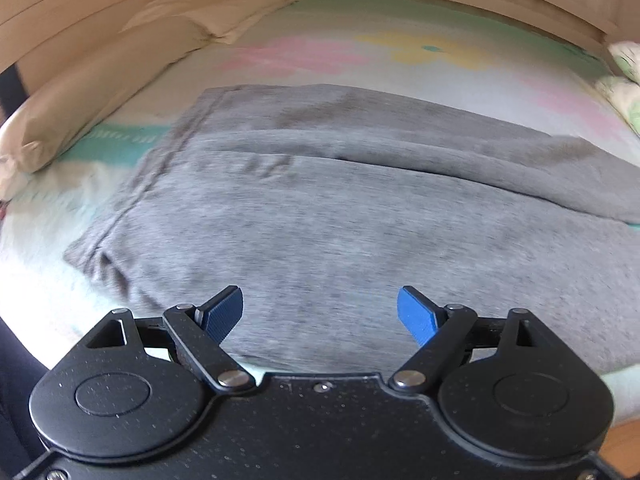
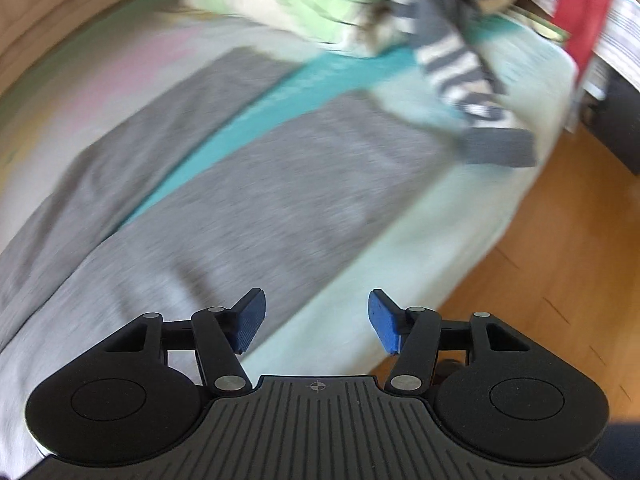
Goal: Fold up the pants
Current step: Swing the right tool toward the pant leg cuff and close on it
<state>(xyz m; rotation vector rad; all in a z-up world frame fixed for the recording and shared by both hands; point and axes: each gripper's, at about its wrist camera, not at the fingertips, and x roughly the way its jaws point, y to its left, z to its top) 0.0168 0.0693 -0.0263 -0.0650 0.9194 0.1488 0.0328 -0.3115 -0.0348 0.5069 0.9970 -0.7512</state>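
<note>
pants (image 1: 320, 208) flat on bed, below both grippers | L (image 1: 320, 312) & R (image 2: 316, 320) jaws wide, empty

Motion blur smears the pile (image 2: 288, 4) behind the pants (image 2: 248, 208) — its items unreadable — and the frame's top edge crops it.

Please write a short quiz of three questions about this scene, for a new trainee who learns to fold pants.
1. True or false: the left tool grips the grey pants.
2. What lies between the two pant legs in the right wrist view? A) a pillow B) the teal sheet C) wooden floor
3. Which garment lies beyond the near leg's end?

Key: 1 false, open above the fabric; 2 B; 3 the striped garment.
</note>
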